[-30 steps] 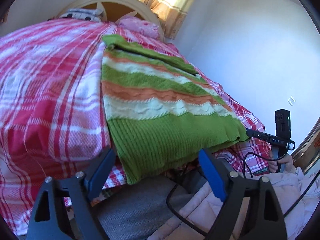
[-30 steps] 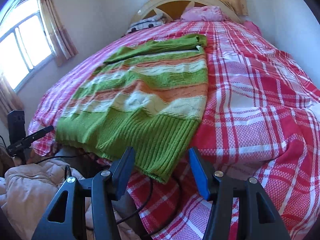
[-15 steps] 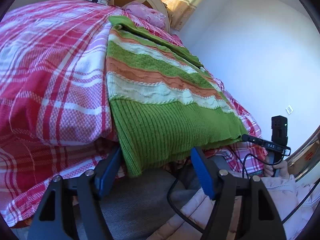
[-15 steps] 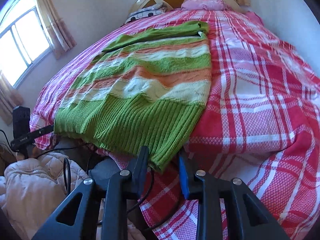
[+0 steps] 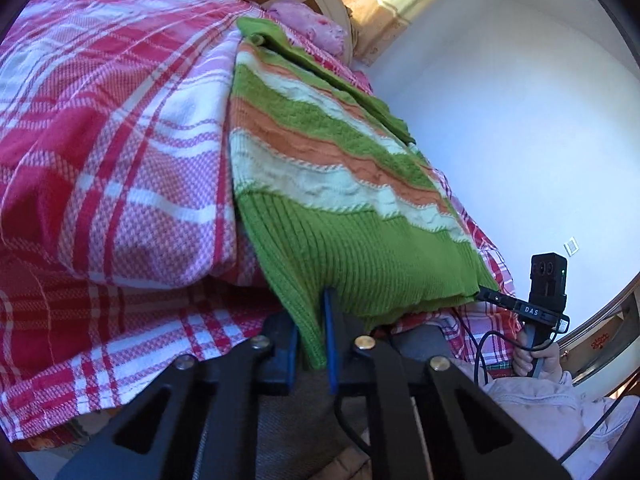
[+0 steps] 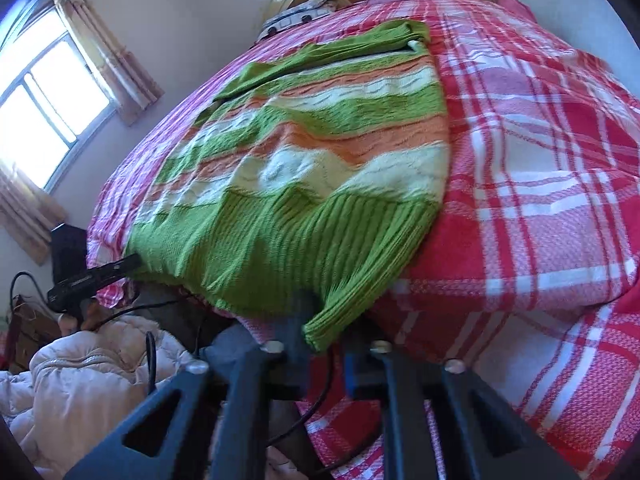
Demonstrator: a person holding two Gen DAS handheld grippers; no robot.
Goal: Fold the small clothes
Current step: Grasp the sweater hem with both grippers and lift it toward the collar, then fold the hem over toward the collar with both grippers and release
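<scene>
Only right view shows window (image 6: pixel 48 108) beyond sweater (image 6: pixel 304 176).

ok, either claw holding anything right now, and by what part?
Both. The left claw and the right claw are each shut on a bottom corner of the striped sweater, at its green ribbed hem.

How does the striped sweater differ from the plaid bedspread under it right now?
The sweater is ribbed knit in green, orange and cream bands; the bedspread is woven red, pink and white plaid. The sweater covers one strip, while the bedspread spans the bed. Only the sweater's hem is pinched, by the left gripper and right gripper. Both overhang the bed's edge.
</scene>
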